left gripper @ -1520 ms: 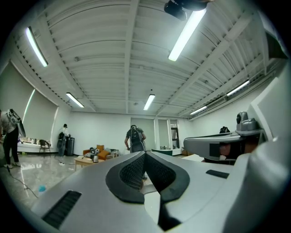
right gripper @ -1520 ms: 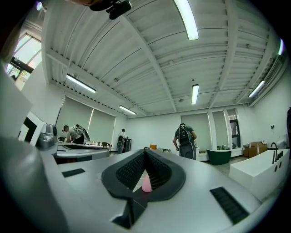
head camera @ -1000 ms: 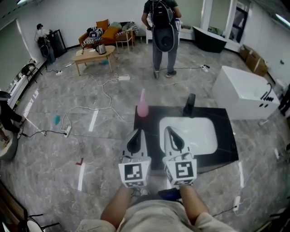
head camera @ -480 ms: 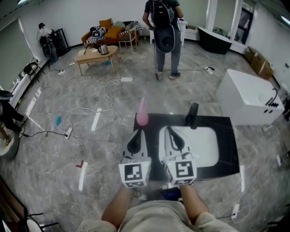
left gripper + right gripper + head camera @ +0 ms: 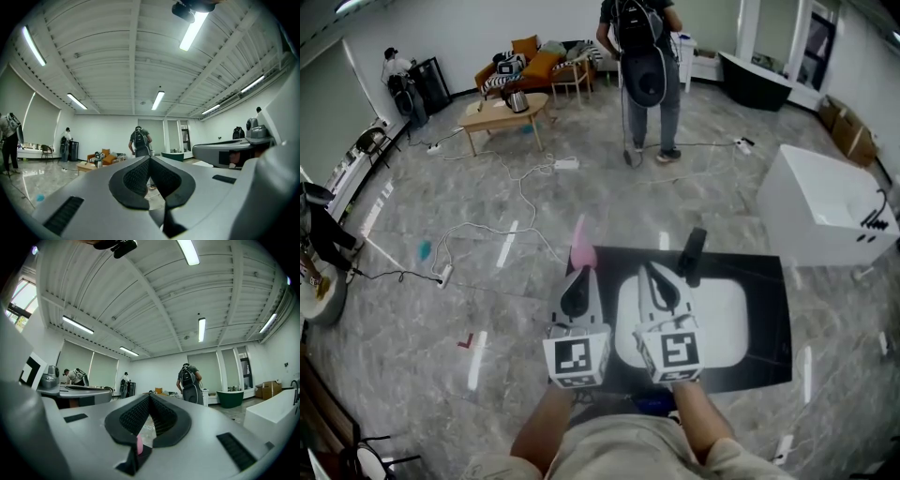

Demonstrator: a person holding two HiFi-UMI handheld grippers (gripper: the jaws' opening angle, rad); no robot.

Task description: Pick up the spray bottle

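The pink spray bottle [image 5: 582, 246] stands upright on the back left corner of a black countertop [image 5: 766, 309], in the head view. My left gripper [image 5: 581, 278] is shut and empty, its tip just in front of the bottle. My right gripper [image 5: 652, 275] is also shut and empty, held over the white sink basin [image 5: 712, 309]. In the left gripper view the jaws [image 5: 150, 159] meet with nothing between them. A sliver of the pink bottle [image 5: 139, 445] shows below the closed jaws [image 5: 150, 397] in the right gripper view.
A black faucet [image 5: 692, 253] rises at the back of the basin. A person with a backpack [image 5: 642, 66] stands beyond the counter. A white bathtub [image 5: 825, 202] is at the right. Cables [image 5: 520, 192] trail over the floor, and a coffee table [image 5: 502, 112] stands far left.
Both grippers have moved forward together, still shut. The counter, sink and pink bottle now sit closer to them and lower in the head view.
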